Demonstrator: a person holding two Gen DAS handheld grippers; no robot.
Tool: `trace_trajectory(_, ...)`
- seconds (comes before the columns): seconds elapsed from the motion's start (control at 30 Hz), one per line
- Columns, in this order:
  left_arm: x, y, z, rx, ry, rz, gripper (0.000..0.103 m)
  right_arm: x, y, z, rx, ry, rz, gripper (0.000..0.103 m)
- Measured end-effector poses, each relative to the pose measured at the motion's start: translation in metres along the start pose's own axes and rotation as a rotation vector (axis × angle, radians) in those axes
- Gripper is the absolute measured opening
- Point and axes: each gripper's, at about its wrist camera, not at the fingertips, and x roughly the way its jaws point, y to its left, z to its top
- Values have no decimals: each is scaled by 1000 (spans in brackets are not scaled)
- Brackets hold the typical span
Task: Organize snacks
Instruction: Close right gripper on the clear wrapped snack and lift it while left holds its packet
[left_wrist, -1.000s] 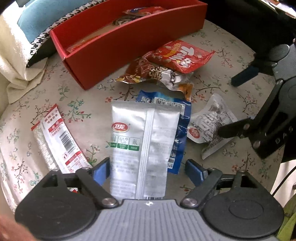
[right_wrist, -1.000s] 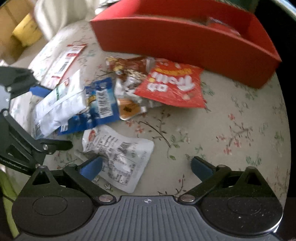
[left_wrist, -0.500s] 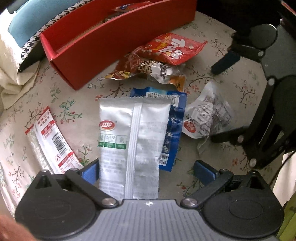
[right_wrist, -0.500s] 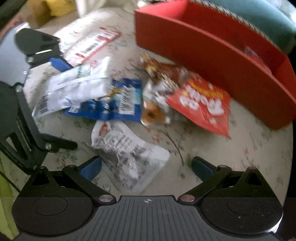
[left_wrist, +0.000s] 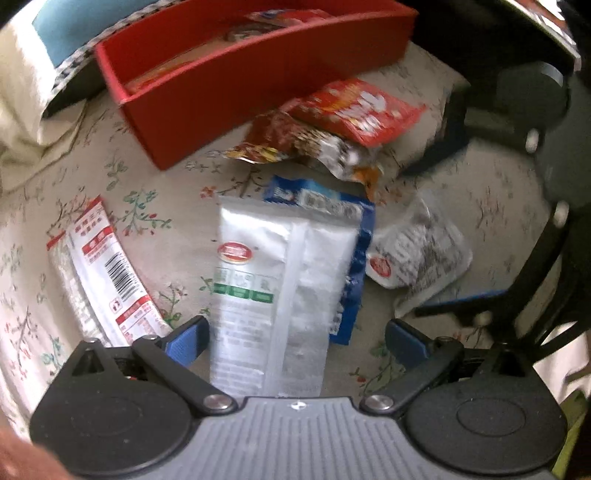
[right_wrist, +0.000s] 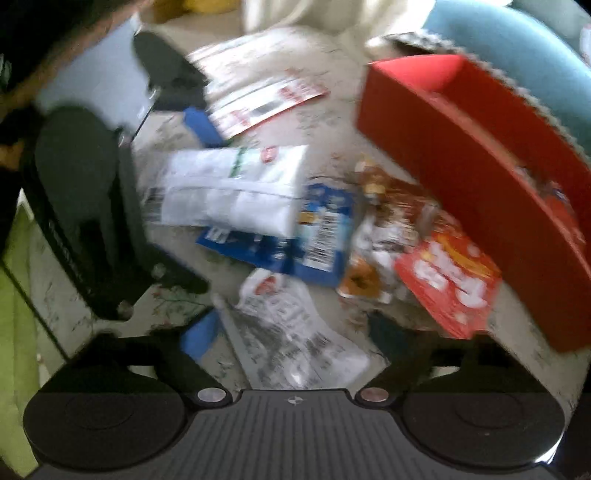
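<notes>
- Red cardboard box (left_wrist: 229, 99) is the landmark: a few packets already lie inside it, though blur hides how many.
- Most snacks are not yet put away. Just beside the box's front wall lie a red bag (left_wrist: 362, 110) and a brown crinkled packet (left_wrist: 295, 144), overlapping.
- Nearer the cameras than those, a silver-white pouch (left_wrist: 273, 291) rests on a blue packet (left_wrist: 354, 258); a small white packet (left_wrist: 417, 254) lies to their right, and a red-and-white strip packet (left_wrist: 107, 266) well to the left of the box's near corner.
- The left gripper (left_wrist: 295, 332) straddles the silver-white pouch with jaws wide, easing inward, pads not pressing it.
- The right gripper (right_wrist: 291, 332) is closing around the small white packet (right_wrist: 295, 332); pads seem not yet to press.
- By my reading, the task is at an early stage: six packets remain outside.
</notes>
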Motion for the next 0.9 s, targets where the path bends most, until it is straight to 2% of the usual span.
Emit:
trace_trajectory(0.1, -6, 8, -1, -19, -11, 5, 80, 6, 6, 10, -71, 20, 0, 82)
trace_trajectory(0.17, -9, 10, -1, -26, -15, 12, 75, 7, 7, 14, -67, 44, -3, 80)
trace_trajectory(0.23, -12, 14, -1, -39, -18, 16, 68, 6, 10, 16, -58, 62, -17, 73)
trace_trajectory(0.27, -13, 16, 0, -47, -21, 21, 62, 5, 13, 16, -51, 71, -22, 64)
trace_trajectory(0.3, -15, 19, 0, -57, -25, 23, 57, 5, 16, 16, -36, 82, -26, 64)
trace_trajectory(0.47, -16, 24, 2, -108, -25, 3, 51, 0, 29, -1, 8, 92, -66, 63)
trace_trajectory(0.63, -15, 19, 1, -84, -38, 44, 45, -9, 23, -10, 167, 25, -77, 62)
trace_trajectory(0.77, -20, 28, -1, -158, -42, 53, 42, -17, 7, -22, 337, -76, -59, 62)
trace_trajectory(0.9, -31, 33, -3, -223, -93, 53, 41, -31, -6, -25, 408, -149, -75, 62)
